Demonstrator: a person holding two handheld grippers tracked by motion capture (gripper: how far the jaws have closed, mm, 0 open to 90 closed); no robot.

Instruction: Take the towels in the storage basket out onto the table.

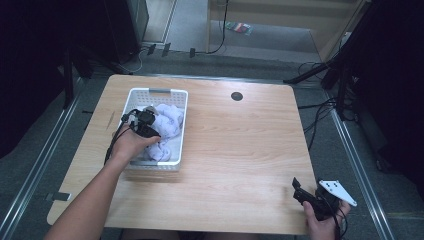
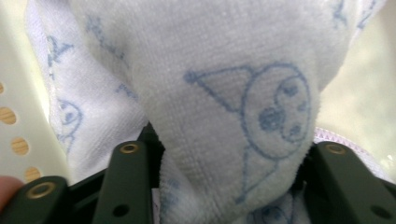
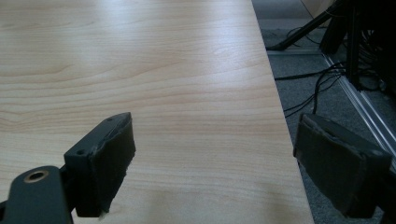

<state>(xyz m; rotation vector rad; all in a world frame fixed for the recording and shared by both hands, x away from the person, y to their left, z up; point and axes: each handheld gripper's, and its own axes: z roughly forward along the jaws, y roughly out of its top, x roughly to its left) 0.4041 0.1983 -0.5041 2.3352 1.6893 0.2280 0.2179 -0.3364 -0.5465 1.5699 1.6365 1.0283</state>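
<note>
Basket point(image 1: 181, 107) holds one towel point(image 1: 167, 122); left gripper point(image 1: 148, 125) inside.

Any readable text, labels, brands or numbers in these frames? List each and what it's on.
None readable.
Cloth in the basket: printed blue cartoon faces and small blue marks, no legible letters.
Left gripper, right gripper: no markings to read.
Table: bare wood grain, no label.
Coloured item on the floor: too small and blurred to read.
</note>
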